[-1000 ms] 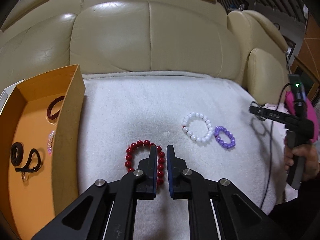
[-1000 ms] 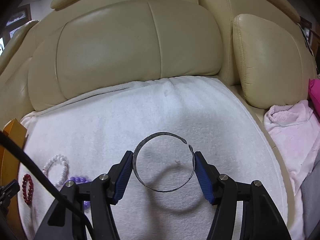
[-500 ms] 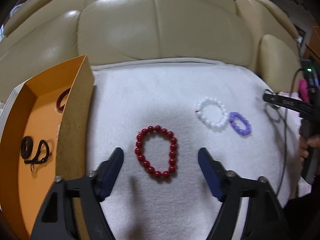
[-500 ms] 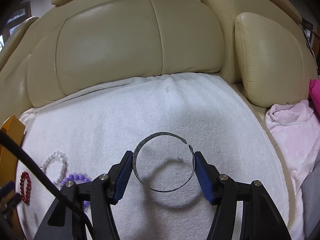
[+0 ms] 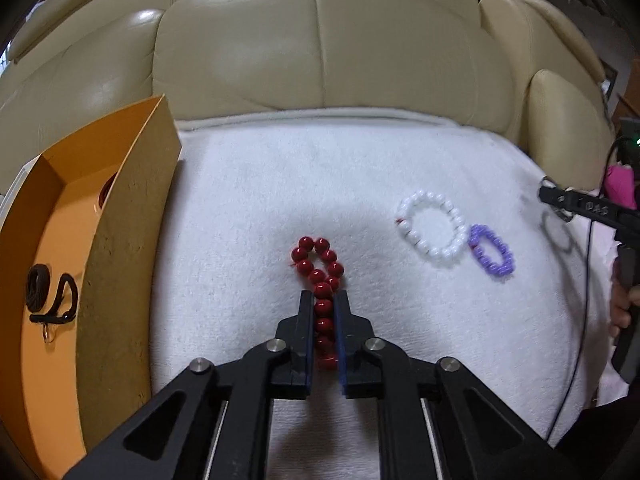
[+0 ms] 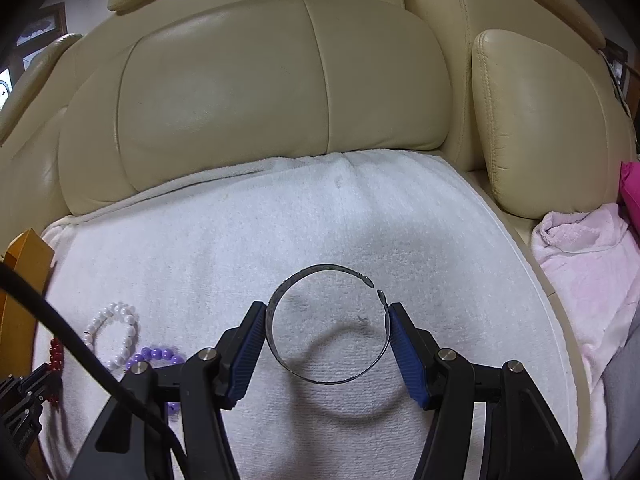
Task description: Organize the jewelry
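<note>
My left gripper (image 5: 323, 300) is shut on a red bead bracelet (image 5: 320, 272), squeezed long and narrow on the white towel (image 5: 280, 200). A white bead bracelet (image 5: 432, 228) and a small purple bead bracelet (image 5: 491, 255) lie to its right. An orange box (image 5: 52, 240) stands at the left with dark cords (image 5: 48, 294) inside. My right gripper (image 6: 326, 320) is shut on a thin silver open bangle (image 6: 326, 328) and holds it above the towel (image 6: 280, 220). The white bracelet (image 6: 114, 332), purple bracelet (image 6: 158, 354) and red beads (image 6: 56, 354) show at the lower left of the right wrist view.
A cream leather sofa back (image 5: 320, 48) rises behind the towel. A pink towel (image 6: 588, 248) lies at the right by the sofa cushion (image 6: 540, 120). A black cable (image 6: 60, 332) crosses the lower left of the right wrist view.
My left gripper opened wide around the red bracelet, then closed on it, pressing the ring into a narrow loop. My right gripper kept holding the silver bangle almost still.
</note>
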Motion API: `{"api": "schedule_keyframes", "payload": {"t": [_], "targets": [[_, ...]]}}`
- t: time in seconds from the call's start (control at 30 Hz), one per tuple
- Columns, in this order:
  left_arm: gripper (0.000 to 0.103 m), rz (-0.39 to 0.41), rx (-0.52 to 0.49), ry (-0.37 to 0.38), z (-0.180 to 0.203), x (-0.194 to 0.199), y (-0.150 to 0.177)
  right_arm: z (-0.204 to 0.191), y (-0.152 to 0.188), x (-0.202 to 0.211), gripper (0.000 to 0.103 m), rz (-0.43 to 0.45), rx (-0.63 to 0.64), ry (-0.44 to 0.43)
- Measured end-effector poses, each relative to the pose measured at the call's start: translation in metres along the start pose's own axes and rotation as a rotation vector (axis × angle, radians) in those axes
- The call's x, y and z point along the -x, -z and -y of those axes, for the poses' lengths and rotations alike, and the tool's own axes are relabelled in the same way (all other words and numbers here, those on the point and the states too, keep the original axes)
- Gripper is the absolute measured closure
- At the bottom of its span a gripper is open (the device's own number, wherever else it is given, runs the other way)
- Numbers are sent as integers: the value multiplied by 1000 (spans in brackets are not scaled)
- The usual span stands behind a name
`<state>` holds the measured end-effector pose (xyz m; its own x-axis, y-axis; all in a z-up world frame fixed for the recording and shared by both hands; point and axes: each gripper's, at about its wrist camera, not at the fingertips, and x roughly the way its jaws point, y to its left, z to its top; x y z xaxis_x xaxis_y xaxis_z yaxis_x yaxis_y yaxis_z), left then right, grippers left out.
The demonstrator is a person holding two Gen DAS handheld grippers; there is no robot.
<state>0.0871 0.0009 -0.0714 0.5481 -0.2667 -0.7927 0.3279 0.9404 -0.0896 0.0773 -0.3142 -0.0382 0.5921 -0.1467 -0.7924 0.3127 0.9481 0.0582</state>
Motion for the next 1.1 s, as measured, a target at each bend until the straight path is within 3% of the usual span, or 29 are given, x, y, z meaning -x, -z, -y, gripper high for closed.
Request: {"api": "schedule_keyframes", "payload": {"t": [0.7,0.97,1.1], "targets": [[94,247,29,112,-1,99,-6,-67,8,47,39,154,93,-165],[94,372,85,67,-31,153,-1,-116,22,69,39,197,163,-261],[94,409,133,-15,-60,176,6,-146,29,84,39,214,194,-325]]}}
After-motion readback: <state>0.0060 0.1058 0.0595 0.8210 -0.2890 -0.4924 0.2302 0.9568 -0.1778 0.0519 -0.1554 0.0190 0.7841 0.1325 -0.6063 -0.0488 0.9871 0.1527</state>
